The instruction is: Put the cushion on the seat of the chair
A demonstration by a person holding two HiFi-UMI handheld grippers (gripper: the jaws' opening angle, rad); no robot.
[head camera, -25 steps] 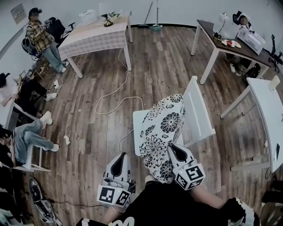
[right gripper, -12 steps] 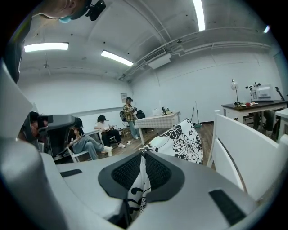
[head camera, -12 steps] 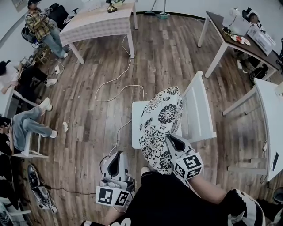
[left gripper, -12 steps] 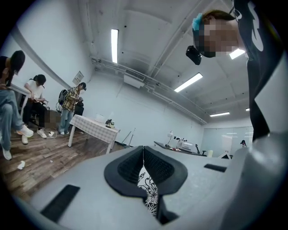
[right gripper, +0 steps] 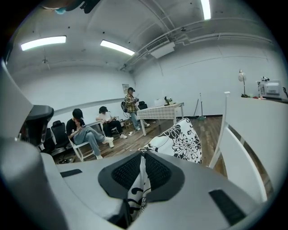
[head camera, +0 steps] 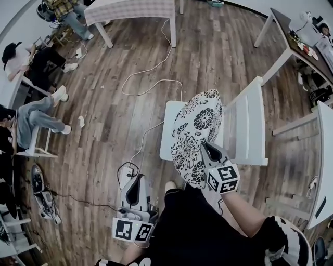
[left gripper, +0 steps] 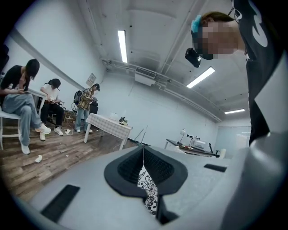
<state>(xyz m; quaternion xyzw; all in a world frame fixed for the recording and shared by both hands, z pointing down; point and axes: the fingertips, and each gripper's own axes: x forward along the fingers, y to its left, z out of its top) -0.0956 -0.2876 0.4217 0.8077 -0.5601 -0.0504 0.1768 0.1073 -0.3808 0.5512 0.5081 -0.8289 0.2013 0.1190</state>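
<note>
At the chair, the right gripper pinches the cushion over the seat; touching or not, unclear. The left gripper hangs apart, jaws together.

A checked table stands on the wooden floor. A white cable snakes away from under it. Left of the table sit two people (one in pale jeans). Nearer than the table lies a pale scrap, perhaps paper. Well to the table's right stands a dark table.
</note>
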